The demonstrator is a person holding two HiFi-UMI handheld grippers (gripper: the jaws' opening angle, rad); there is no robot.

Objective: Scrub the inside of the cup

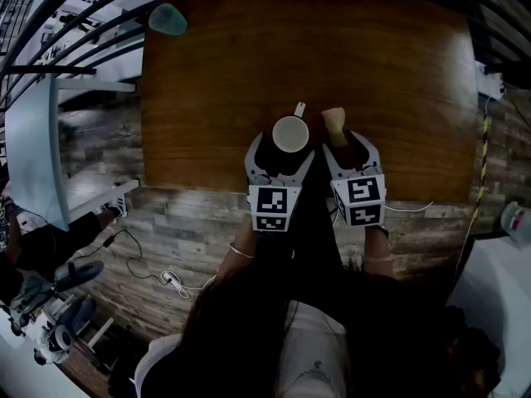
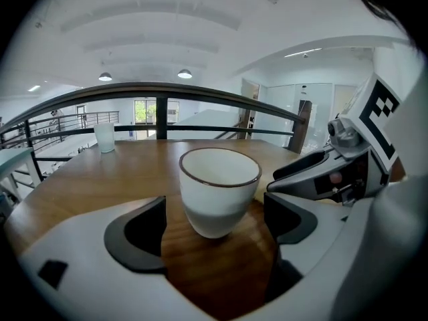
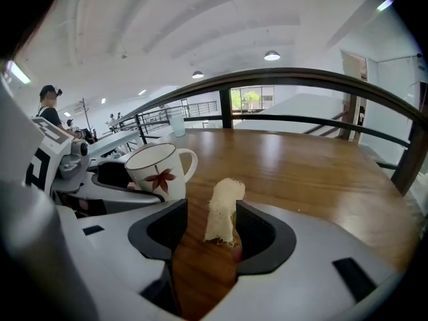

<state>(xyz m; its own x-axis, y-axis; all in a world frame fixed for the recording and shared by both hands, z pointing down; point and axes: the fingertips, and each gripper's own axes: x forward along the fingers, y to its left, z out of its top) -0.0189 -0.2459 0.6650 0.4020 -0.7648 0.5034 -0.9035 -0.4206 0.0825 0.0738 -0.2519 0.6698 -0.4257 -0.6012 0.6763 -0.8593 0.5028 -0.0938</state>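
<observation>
The left gripper (image 2: 215,227) is released, its dark pads spread wide to either side of the cup (image 2: 219,186) with a clear gap on both flanks, so nothing is gripped. The cup stands upright between them, white with a thin dark rim, its handle (image 1: 299,108) turned to the cup's far side, away from the jaws. It looks like glazed ceramic: rigid, moderately heavy, slick and liable to chip. My judgement is that the pads should close across the round body below the rim, firmly enough that it cannot twist while being scrubbed. Just right of the cup, the right gripper (image 3: 212,231) is likewise released, jaws apart around a pale fibrous scrubber (image 3: 223,209). This stands on end close to one pad; whether it touches, I cannot tell. It appears light, soft and squashy, so it is best pinched low, leaving the top free to reach inside. The cup sits near the front edge of the wooden table (image 1: 373,73), and a pale tumbler (image 1: 168,19) stands well apart from the cup at the far left corner.
</observation>
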